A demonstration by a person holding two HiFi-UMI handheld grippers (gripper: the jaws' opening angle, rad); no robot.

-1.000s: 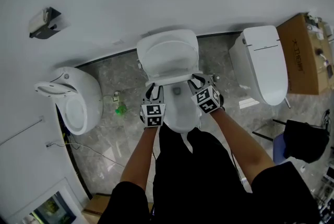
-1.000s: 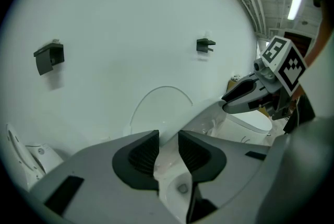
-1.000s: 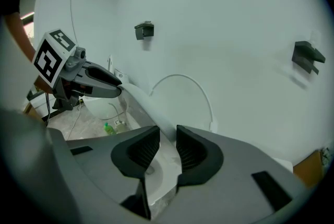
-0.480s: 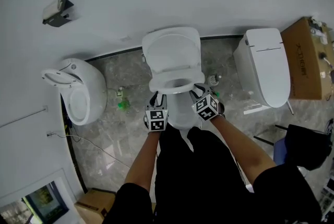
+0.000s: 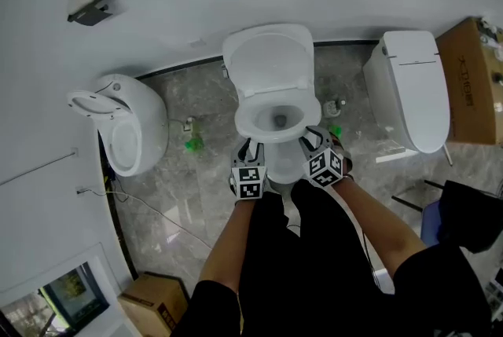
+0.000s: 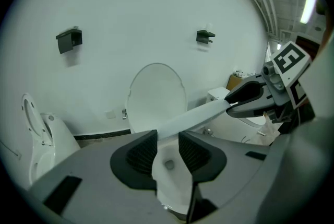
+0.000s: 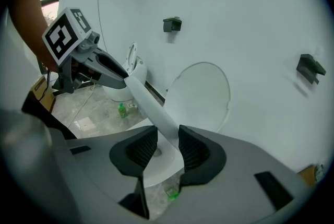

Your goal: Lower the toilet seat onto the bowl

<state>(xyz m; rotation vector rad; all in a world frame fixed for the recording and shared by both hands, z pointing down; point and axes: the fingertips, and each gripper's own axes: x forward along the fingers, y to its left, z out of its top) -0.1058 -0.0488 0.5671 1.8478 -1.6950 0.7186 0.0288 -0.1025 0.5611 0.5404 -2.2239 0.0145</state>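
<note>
White plastic toilet seat (image 6: 203,112): front rim hung low over bowl (image 6: 168,181), lid (image 6: 156,95) upright | left gripper (image 6: 167,143) clamped on rim | right gripper (image 7: 167,145) jaws were opening, rim loose between them | risk: one-sided hold could have let seat twist, slip, slam.

Bright, even light everywhere; a ceiling strip (image 6: 308,6) flares far right in the left gripper view. Shadows soft. The toilet seat (image 5: 250,126) nearly washes out white; both gripper views bend hard, corners black.
</note>
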